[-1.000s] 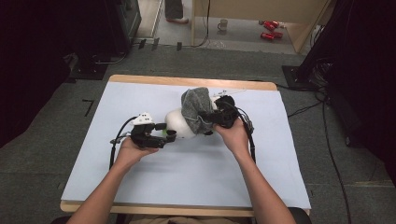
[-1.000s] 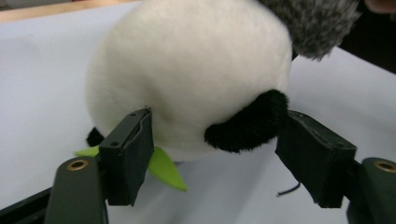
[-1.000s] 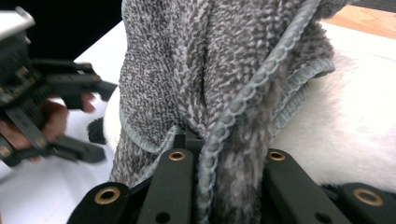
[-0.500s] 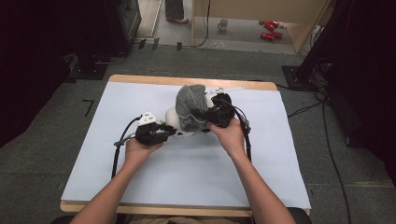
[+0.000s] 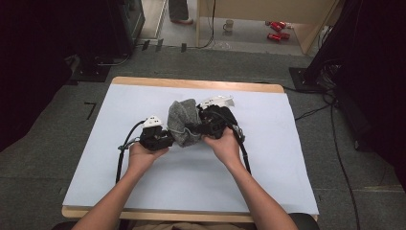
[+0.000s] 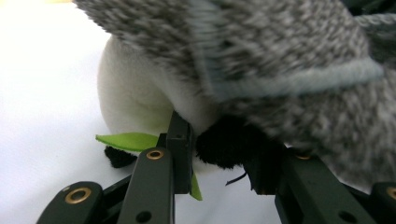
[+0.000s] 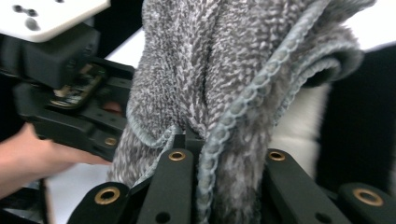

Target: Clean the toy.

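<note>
Work in hand: a grey knitted towel (image 5: 183, 122) is being drawn over a white plush toy (image 6: 135, 100) at the middle of the desk (image 5: 95, 187).
Towel: bunched and hanging between the two tools, covering the toy from above; its pale stitched hem runs across the left gripper view.
Plush toy: lies on the desk under the towel, with a green felt piece (image 6: 126, 139) and a black furry part (image 6: 226, 144) at its lower edge.
Left tool (image 5: 165, 139): its jaws have just been closing; they now sit around the toy's black part, seemingly pinching it, with towel draped over the right jaw.
Right tool (image 5: 198, 127): jaws pressed together on a thick fold of towel.
Risk, slipping: the left tool's hold looks shallow, on fur alone, so a pull from the right could drag the toy free.
Risk, snagging: the left jaw may catch the towel hem along with the toy, so the cloth would bunch rather than spread.
Writing: no brand, label or readable text on anything here.
</note>
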{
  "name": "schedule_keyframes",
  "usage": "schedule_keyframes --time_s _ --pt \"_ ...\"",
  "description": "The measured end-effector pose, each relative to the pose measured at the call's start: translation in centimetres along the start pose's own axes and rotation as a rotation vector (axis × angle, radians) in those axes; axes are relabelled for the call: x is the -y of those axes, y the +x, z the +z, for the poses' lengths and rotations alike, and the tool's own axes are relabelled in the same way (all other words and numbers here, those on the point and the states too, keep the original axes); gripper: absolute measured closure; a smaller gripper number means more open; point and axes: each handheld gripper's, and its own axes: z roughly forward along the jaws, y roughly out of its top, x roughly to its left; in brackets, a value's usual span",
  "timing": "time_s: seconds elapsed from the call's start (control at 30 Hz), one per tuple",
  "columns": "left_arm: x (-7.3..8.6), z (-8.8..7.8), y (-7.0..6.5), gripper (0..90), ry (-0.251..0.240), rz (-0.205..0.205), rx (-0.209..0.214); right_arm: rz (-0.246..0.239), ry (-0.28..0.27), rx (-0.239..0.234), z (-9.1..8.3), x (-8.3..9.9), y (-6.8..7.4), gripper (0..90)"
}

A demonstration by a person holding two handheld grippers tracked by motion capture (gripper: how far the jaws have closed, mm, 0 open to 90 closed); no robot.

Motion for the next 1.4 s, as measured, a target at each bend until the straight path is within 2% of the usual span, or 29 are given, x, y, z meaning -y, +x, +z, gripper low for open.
schedule_keyframes --time_s 0.07,0.13,0.23,0.3,0.4,0.6,0.8,1.0,1.13,1.23,1.3,1.4 --pt "-0.1 -0.1 0.1 67.8 0.008 0.009 -0.011 -0.012 0.009 0.041 -0.5 -0.2 0.2 81.3" --pt "-0.1 -0.3 0.4 68.1 0.013 0.008 -0.021 -0.036 0.011 0.105 -1.2 -0.4 0.1 81.0" --pt "-0.1 -0.5 0.7 68.2 0.012 0.002 -0.02 -0.025 0.008 0.176 -2.4 -0.4 -1.2 81.1" --pt "-0.2 -0.4 0.6 68.2 0.014 0.006 -0.021 0.02 -0.01 0.149 -3.4 -0.3 -2.5 81.2" --pt "-0.3 -0.5 0.8 68.2 0.016 0.002 -0.018 0.037 -0.022 0.152 -4.5 -0.3 -3.3 81.2" --pt "-0.5 -0.6 1.4 68.2 0.025 -0.012 -0.008 0.109 -0.067 0.181 -7.0 0.3 -5.8 81.2" --pt "-0.5 -0.7 1.6 68.1 0.026 -0.017 0.003 0.163 -0.077 0.197 -7.8 1.3 -7.9 81.2" --pt "-0.6 -0.6 1.7 68.0 0.028 -0.019 0.011 0.198 -0.082 0.221 -8.4 1.9 -9.1 81.2" --pt "-0.5 -0.7 1.9 68.0 0.034 -0.012 0.012 0.226 -0.079 0.263 -9.0 2.4 -10.0 81.3" --pt "-0.5 -0.8 2.1 68.1 0.033 -0.028 0.013 0.255 -0.087 0.295 -9.9 2.8 -10.6 81.4" --pt "-0.4 -0.9 2.2 68.1 0.03 -0.038 0.017 0.255 -0.11 0.294 -10.4 2.7 -10.7 81.4" --pt "-0.4 -0.9 2.1 68.0 0.028 -0.039 0.016 0.241 -0.15 0.263 -11.2 2.2 -10.0 81.5"
